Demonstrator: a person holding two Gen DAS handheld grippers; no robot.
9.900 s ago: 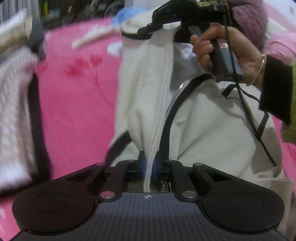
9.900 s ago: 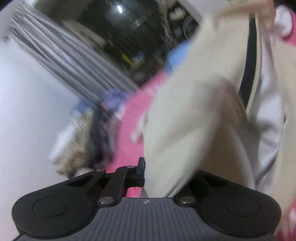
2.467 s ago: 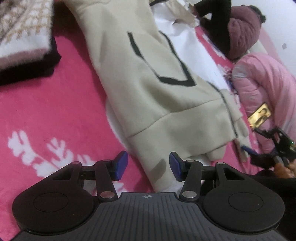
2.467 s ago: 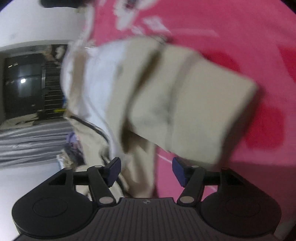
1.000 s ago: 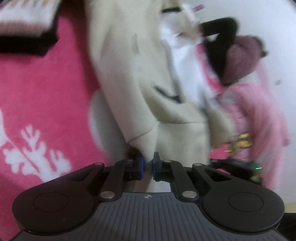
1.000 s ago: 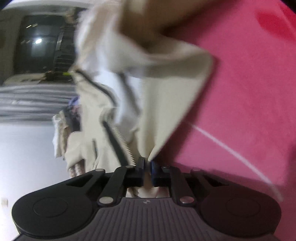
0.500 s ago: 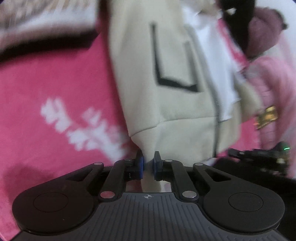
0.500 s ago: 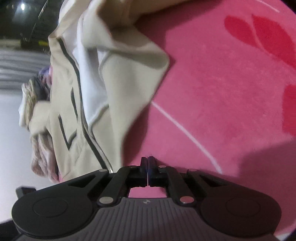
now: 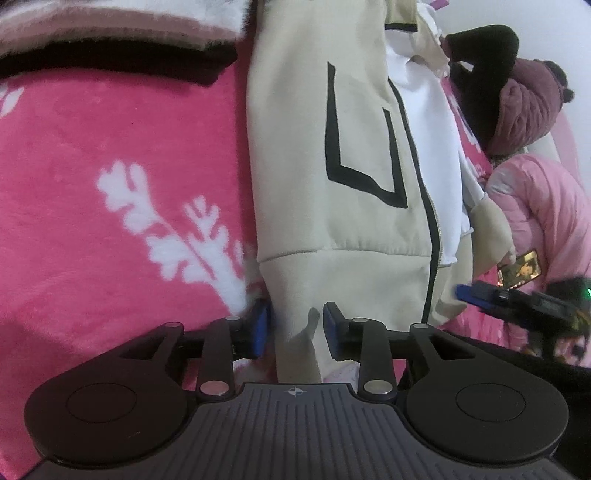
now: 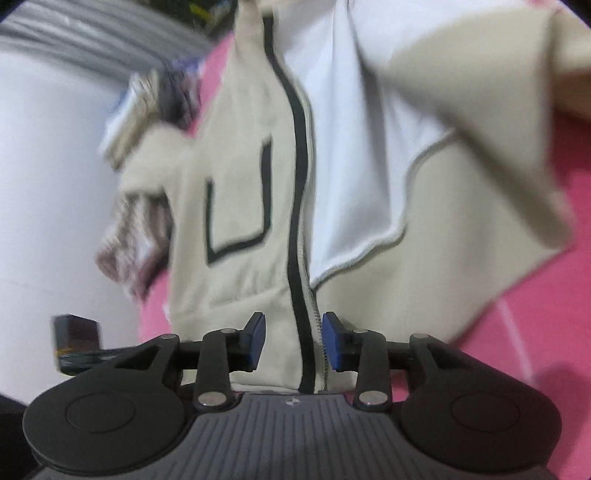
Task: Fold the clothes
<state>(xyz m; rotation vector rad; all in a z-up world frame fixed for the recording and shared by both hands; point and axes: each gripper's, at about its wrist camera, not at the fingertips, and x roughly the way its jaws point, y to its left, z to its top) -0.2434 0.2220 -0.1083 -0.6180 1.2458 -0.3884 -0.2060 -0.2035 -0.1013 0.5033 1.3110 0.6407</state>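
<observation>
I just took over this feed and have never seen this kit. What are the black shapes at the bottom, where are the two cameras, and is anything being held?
Each picture comes from a camera on a hand-held claw, looking forward along its two blue-padded fingers. The black shapes are the claws' own bodies. A cream zip jacket lies on a pink blanket, beside a folded fuzzy sweater. The left claw is open, with the jacket's hem between its fingers. The right claw is open too, straddling the jacket's zipper. Neither one grips anything.
</observation>
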